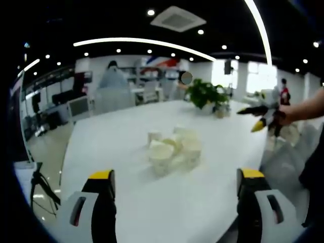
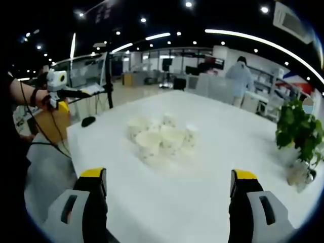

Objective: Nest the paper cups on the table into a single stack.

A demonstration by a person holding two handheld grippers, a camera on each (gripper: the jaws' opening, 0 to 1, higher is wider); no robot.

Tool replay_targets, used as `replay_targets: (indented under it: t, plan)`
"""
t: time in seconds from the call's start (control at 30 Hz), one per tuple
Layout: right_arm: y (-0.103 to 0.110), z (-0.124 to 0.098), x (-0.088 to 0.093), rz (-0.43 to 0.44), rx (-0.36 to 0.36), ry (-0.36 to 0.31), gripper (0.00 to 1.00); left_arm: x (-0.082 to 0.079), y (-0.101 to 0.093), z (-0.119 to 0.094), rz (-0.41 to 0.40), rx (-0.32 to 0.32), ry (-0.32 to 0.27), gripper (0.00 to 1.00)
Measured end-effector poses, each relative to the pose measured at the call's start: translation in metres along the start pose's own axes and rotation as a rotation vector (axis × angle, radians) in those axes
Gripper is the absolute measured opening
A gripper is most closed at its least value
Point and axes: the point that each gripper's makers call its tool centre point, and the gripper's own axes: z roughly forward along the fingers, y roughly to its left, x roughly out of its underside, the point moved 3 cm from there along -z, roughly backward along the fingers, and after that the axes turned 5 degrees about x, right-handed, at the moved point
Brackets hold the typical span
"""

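Clustering loosely on table (image 2: pixel 212 192), several paper cups (image 2: pixel 161 136)

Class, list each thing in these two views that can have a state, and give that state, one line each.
Paper cups: loose in a cluster on the table, not yet one stack.
Left claw: open, holding nothing.
Right claw: open, holding nothing.
Potted plant: upright on the table.
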Motion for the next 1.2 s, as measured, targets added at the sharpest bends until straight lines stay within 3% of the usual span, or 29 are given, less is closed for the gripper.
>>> replay_targets:
  t: [1.2]
  plan:
    - [-0.0005, 0.0009, 0.0008, 0.0, 0.003, 0.003, 1.0, 0.0046, -0.0011, 0.0017, -0.014, 0.006, 0.0, 1.0]
